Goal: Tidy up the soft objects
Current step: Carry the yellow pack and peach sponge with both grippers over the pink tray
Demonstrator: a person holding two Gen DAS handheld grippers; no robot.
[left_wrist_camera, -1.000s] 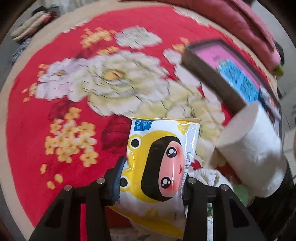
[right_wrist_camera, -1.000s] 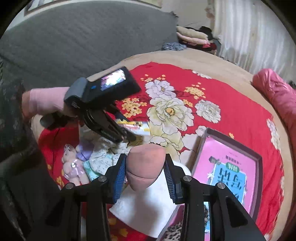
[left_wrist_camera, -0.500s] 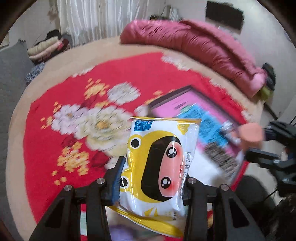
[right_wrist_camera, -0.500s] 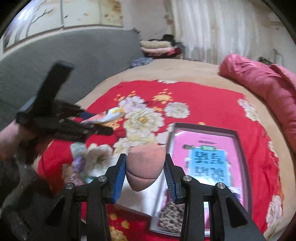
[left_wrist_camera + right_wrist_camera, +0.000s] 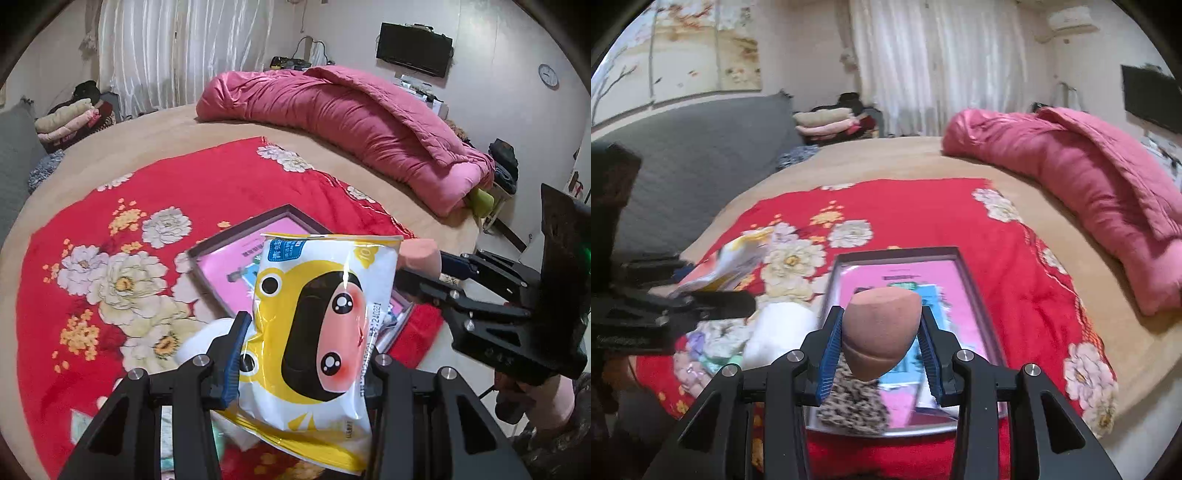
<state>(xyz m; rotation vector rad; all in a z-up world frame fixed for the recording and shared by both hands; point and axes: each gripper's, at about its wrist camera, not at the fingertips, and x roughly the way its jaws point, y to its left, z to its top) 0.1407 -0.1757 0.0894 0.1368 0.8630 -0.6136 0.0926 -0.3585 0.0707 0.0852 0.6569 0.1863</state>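
Walls: I see pale plaster with a black television [image 5: 413,48] and a round clock [image 5: 550,75].
Window: white curtains [image 5: 147,51], daylight behind.
Bed: round and beige [image 5: 166,136], with a rolled pink quilt [image 5: 351,122].
Headboard: grey padding [image 5: 690,147].
Corner: folded blankets [image 5: 70,120].

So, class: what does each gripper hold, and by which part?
Left gripper pinches the yellow wipes packet by its lower sides; right gripper clamps the makeup sponge around its middle.

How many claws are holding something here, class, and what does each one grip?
2. The left claw grips a yellow cartoon packet above the bed. The right claw grips a pink sponge over the pink tray. No other claws show.
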